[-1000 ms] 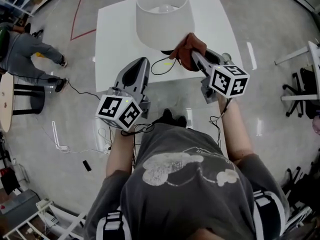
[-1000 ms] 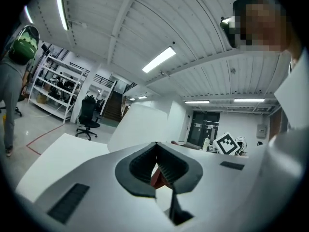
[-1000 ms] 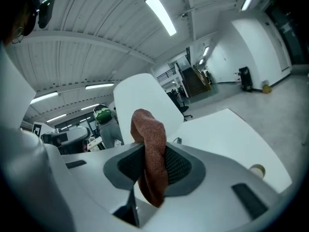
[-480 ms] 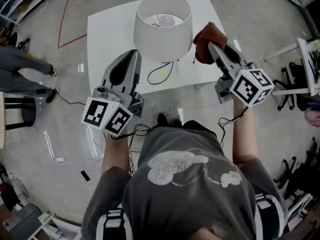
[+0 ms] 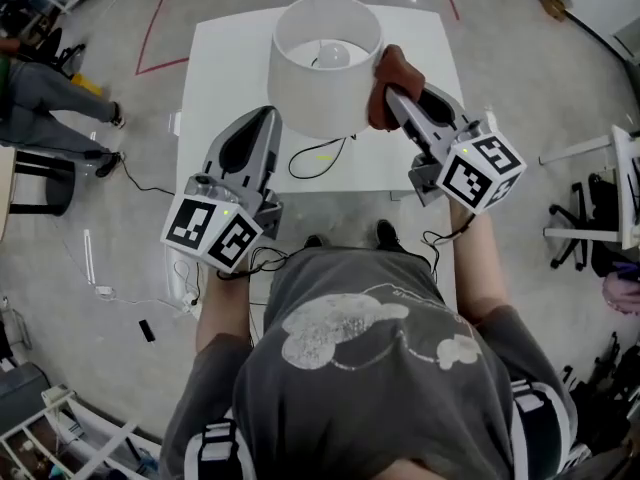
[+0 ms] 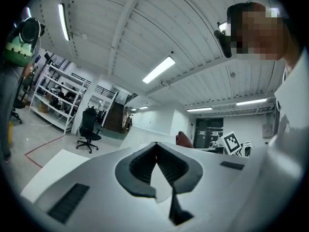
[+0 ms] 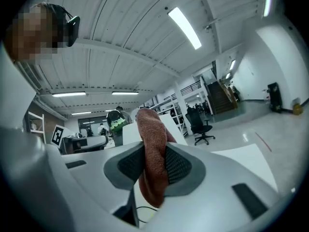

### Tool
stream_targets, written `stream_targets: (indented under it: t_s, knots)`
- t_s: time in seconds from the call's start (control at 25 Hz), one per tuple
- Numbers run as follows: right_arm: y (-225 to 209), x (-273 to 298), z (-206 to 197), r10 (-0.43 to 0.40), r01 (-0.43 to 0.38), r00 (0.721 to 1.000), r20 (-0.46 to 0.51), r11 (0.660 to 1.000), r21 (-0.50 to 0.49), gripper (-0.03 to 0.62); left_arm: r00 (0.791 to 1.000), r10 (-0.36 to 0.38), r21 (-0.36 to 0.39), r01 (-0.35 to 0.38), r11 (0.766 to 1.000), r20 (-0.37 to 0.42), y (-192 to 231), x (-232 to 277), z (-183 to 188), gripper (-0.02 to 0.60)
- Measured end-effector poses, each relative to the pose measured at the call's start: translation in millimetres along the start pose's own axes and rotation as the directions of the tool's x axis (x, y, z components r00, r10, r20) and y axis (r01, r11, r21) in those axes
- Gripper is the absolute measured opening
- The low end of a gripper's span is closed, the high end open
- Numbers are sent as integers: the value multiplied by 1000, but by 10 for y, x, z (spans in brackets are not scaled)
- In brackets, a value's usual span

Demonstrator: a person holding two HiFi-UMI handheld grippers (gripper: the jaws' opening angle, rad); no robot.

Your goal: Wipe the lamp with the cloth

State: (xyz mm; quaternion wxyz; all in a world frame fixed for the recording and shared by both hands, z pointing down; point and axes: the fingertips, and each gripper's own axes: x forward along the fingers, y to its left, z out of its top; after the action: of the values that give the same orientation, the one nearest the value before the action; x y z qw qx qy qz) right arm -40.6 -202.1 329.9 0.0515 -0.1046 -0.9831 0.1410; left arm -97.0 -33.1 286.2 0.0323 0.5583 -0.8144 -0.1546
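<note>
A lamp with a white drum shade [image 5: 325, 63] stands on a white table [image 5: 225, 68]; its bulb shows inside the open top. My right gripper [image 5: 388, 90] is shut on a reddish-brown cloth [image 5: 393, 70], which rests against the shade's right side. In the right gripper view the cloth [image 7: 152, 163] hangs bunched between the jaws of that gripper [image 7: 147, 146]. My left gripper [image 5: 267, 118] hovers at the shade's lower left, shut with nothing in it. The left gripper view shows its jaws [image 6: 155, 146] meeting at the tips, with the cloth [image 6: 182, 139] beyond.
The lamp's black cord [image 5: 318, 153] loops on the table in front of the base. The table's near edge [image 5: 330, 190] runs just ahead of the person's feet. A person [image 5: 45, 93] stands on the floor at left. Chair bases [image 5: 600, 203] stand at right.
The right gripper has lifted the cloth from near the lamp's base and brought it left against the shade's right side. The left gripper has hardly moved.
</note>
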Motion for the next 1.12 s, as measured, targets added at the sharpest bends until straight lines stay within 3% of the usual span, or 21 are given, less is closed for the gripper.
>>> stream_targets:
  t_s: [0.24,0.44,0.64,0.84,1.12]
  knots:
    - [-184,-6,-464,161,-159,971,-176,987,27,97,985,171,32,-172,985,32,-177,94,-197,8]
    - [-489,-16,-927,208,-197,937,-281,978,66,97,953,298,-19,-298,954,45,-255,64,-442,8]
    - [-712,-85,-1206,247,-234,895,-372,969,80,97,916,396,-16,-396,918,57,-433,33,-594,8]
    - [-812,-127,-789,312,-303,893,-325,950,79,97,887,453,-23,-453,891,87,-696,112,-614,8]
    - [-681,31,65,407,-407,897,-174,913,32,97,892,435,25,-441,897,121,-874,310,-430,8]
